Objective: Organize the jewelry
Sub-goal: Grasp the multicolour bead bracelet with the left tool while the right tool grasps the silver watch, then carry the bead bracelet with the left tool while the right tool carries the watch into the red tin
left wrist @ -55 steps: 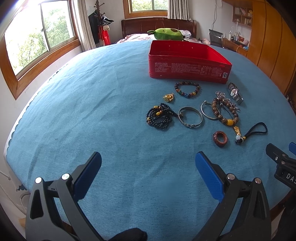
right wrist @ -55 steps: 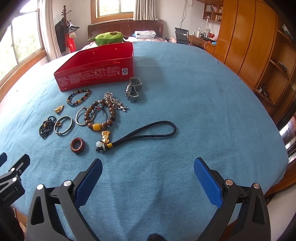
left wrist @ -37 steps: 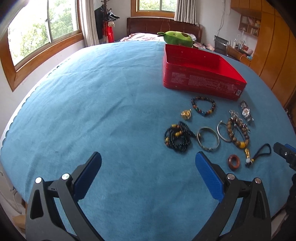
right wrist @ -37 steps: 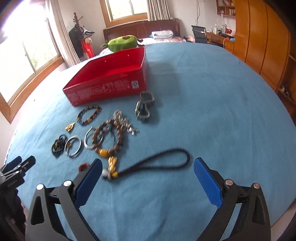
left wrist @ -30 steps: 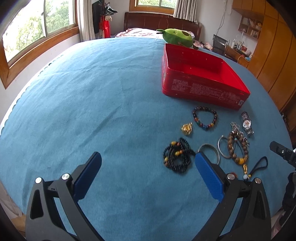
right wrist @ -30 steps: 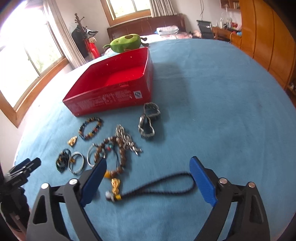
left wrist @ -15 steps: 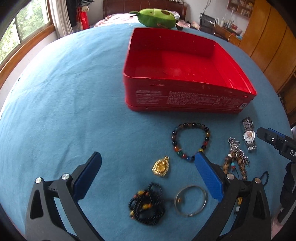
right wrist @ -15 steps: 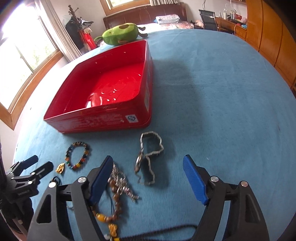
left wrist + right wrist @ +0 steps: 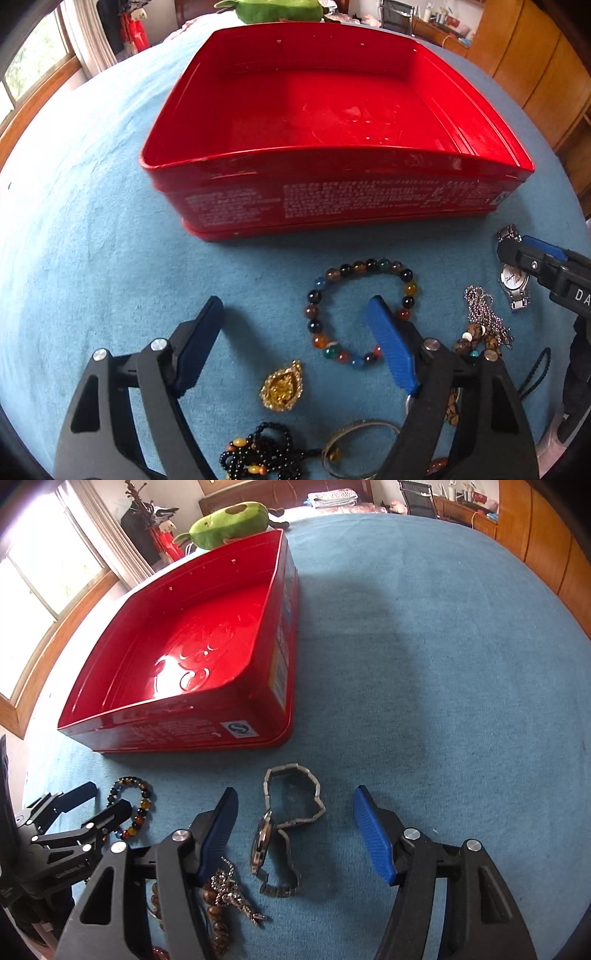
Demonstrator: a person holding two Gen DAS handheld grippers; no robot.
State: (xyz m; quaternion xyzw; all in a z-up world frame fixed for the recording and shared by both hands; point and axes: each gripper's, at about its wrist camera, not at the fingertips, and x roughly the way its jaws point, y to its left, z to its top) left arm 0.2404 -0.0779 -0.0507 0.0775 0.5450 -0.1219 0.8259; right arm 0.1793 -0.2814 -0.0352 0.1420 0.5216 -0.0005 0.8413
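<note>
Jewelry lies on a blue cloth in front of an open red tin (image 9: 332, 184). My left gripper (image 9: 295, 306) hangs low over a multicoloured bead bracelet (image 9: 314, 295). Its jaws are closing, the right finger stands inside the loop, and the pads touch nothing. A gold pendant (image 9: 282, 386), a black bead necklace (image 9: 258, 454) and a silver bangle (image 9: 354, 446) lie nearer me. My right gripper (image 9: 295, 794) straddles a silver watch (image 9: 260, 843), jaws closing, pads clear of it. A silver chain (image 9: 232, 890) lies under its left finger.
The red tin (image 9: 184, 723) holds nothing. A green plush toy (image 9: 229, 517) sits behind it. Wooden cabinets (image 9: 535, 535) line the right side and a window (image 9: 37, 572) the left. Bare blue cloth (image 9: 443, 664) spreads to the right of the tin.
Both grippers have come forward and down, close to the jewelry in front of the tin. Both pairs of jaws have narrowed. The left one now sits over the bead bracelet, the right over the watch.
</note>
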